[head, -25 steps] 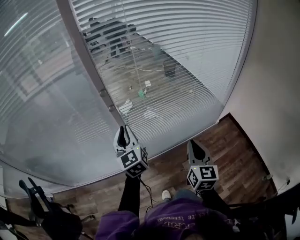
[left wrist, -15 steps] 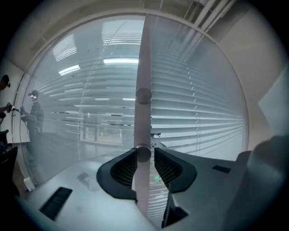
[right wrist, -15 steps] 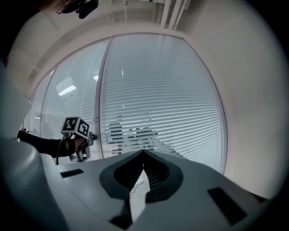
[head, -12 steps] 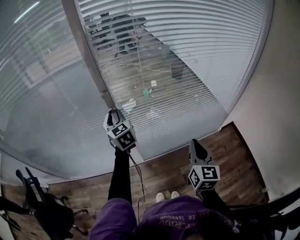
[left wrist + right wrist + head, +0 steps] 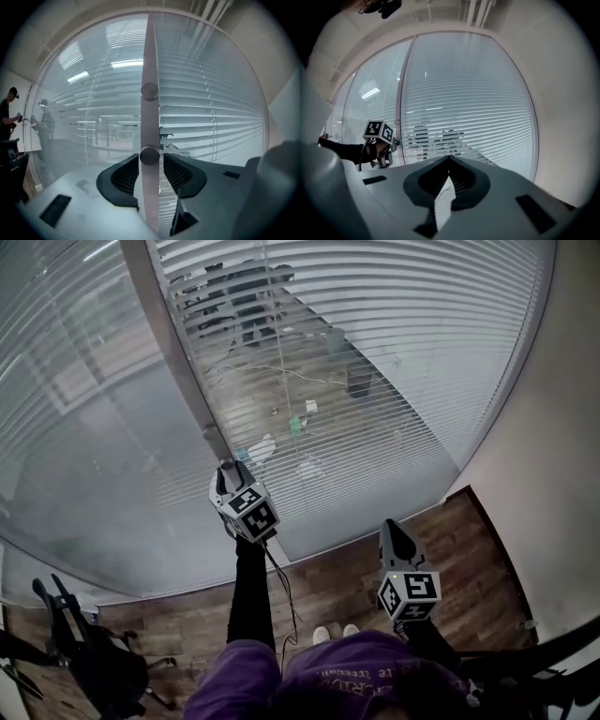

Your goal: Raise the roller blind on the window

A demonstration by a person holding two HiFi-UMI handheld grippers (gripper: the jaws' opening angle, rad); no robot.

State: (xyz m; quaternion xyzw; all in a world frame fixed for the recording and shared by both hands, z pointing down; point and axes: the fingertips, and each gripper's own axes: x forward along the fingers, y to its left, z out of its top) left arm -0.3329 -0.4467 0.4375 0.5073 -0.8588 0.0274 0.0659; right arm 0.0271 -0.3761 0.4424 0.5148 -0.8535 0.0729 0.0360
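Glass wall [image 5: 84, 446], slatted window blind [image 5: 412, 352]

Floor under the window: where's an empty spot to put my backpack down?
Bare wood floor lies between the window and the person's shoes, and in the corner beside the wall. The lower left is crowded with a black bag and stand.

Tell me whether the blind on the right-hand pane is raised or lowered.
Lowered: the blind covers the pane with slats almost to the floor.

Window post [image 5: 150, 61] stands between left gripper's [image 5: 151, 158] opening fingers [image 5: 123, 178].
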